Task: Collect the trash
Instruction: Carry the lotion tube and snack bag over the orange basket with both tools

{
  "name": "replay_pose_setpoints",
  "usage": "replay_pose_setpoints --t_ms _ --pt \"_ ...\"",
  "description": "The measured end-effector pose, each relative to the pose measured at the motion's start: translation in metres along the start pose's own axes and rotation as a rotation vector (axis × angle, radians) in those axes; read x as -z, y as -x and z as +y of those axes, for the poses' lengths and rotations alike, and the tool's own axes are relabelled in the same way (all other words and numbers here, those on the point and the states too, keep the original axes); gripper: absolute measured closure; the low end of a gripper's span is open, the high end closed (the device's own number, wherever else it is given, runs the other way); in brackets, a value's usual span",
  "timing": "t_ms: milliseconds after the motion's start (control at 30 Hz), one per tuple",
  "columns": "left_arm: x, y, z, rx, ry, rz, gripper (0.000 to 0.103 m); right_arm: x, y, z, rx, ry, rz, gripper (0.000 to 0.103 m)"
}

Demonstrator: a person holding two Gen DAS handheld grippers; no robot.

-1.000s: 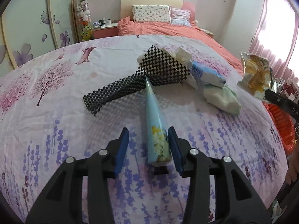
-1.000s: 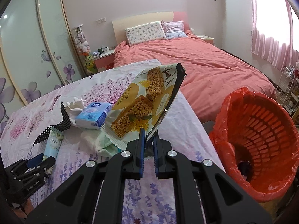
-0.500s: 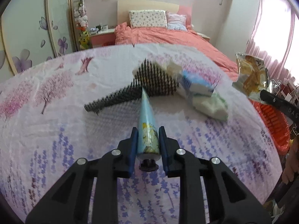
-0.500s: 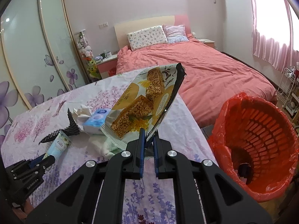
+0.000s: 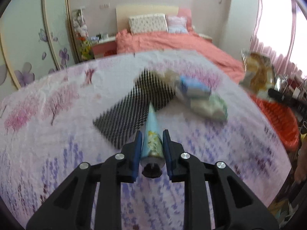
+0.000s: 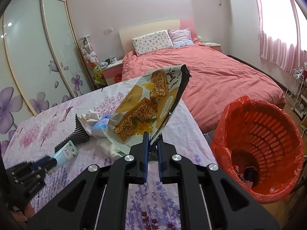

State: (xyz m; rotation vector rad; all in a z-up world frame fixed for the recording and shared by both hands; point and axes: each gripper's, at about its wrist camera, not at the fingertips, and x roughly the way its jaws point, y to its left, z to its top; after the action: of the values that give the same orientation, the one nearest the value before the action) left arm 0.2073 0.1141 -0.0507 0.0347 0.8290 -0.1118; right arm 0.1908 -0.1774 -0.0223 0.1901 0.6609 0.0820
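My left gripper [image 5: 151, 143] is shut on a light blue tube [image 5: 151, 134] with a black cap, held just above the flowered tablecloth [image 5: 57, 134]. It also shows in the right wrist view [image 6: 66, 153]. My right gripper [image 6: 152, 145] is shut on an empty yellow snack wrapper [image 6: 151, 103], held up in the air over the table's right edge. The red-lined trash basket [image 6: 268, 134] stands on the floor to the right of it. A black mesh mat [image 5: 138, 103], a blue tissue pack [image 5: 193, 89] and crumpled wipes [image 5: 211, 107] lie on the table.
A bed with a coral cover [image 6: 211, 76] stands behind the table. Sliding wardrobe doors [image 6: 34, 57] line the left wall. A white wire rack [image 6: 297, 92] stands at the far right by the curtain.
My left gripper closed on the blue tube and lifted it slightly; the left view is now motion-blurred. My right gripper kept the wrapper and rose, moving a little toward the basket.
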Motion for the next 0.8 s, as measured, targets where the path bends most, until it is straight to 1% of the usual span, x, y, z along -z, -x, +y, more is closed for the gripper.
replay_pose_setpoints --t_ms 33,100,167,300,400,500,633,800 --pt "0.006 -0.008 0.003 -0.006 0.012 0.03 0.081 0.001 -0.001 0.001 0.001 0.002 0.004 0.095" --pt "0.011 -0.016 0.008 -0.016 0.034 0.054 0.08 0.003 -0.003 0.001 0.001 0.004 0.012 0.095" --pt "0.011 -0.02 0.014 0.004 0.071 0.061 0.078 0.004 -0.004 0.002 0.002 0.005 0.017 0.095" --pt "0.004 -0.029 0.012 -0.015 0.071 0.071 0.077 0.004 -0.005 0.003 0.003 0.006 0.022 0.095" --pt "0.006 -0.037 0.012 -0.03 0.078 0.087 0.074 0.004 -0.005 0.003 0.006 0.007 0.025 0.095" --pt "0.01 -0.035 0.011 -0.031 0.071 0.065 0.076 0.005 -0.005 0.002 0.01 0.01 0.029 0.095" --pt "0.015 -0.026 0.02 0.008 0.126 0.03 0.076 0.006 -0.004 0.0 0.01 0.009 0.03 0.095" --pt "0.009 -0.008 0.024 0.022 0.131 -0.015 0.076 0.005 -0.003 -0.004 0.01 0.003 0.026 0.095"
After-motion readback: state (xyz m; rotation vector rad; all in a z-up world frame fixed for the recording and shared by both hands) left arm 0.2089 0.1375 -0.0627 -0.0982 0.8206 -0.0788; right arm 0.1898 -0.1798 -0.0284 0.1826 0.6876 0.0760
